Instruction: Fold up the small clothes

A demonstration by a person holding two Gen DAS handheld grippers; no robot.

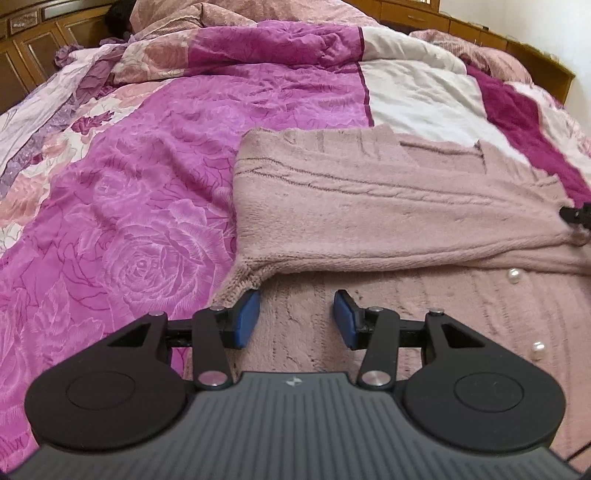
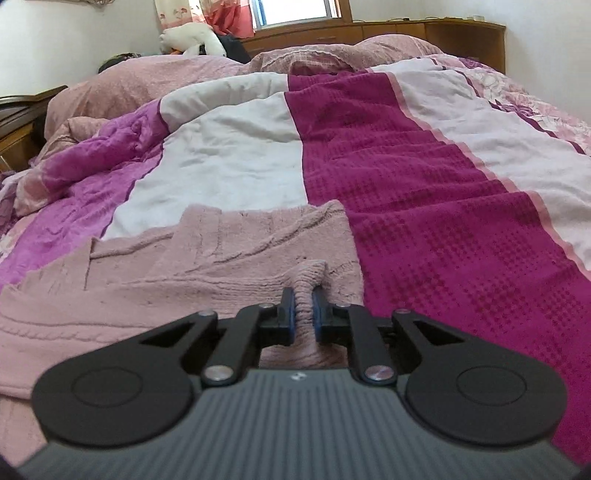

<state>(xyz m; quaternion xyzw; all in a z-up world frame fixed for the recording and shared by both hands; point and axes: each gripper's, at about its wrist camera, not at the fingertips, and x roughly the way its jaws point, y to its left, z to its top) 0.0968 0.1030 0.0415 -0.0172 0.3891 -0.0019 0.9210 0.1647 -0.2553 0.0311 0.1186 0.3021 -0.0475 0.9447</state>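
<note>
A dusty-pink knitted cardigan [image 1: 369, 206] with pearl buttons [image 1: 513, 275] lies on the bed, one part folded across the body. My left gripper [image 1: 295, 317] is open just above the cardigan, at the folded part's near-left corner; its blue pads [image 1: 246, 317] hold nothing. In the right wrist view the cardigan [image 2: 166, 280] lies at lower left. My right gripper [image 2: 302, 314] is shut on a bunched ridge of its knit near the right edge. The right gripper's tip shows in the left wrist view at the far right [image 1: 576, 216].
The bed is covered by a magenta rose-print quilt [image 1: 129, 221] with white and dark-magenta panels [image 2: 424, 184]. Pink pillows and bedding [image 2: 184, 77] lie at the head. Wooden headboard cabinets [image 2: 424, 31] and a window stand behind.
</note>
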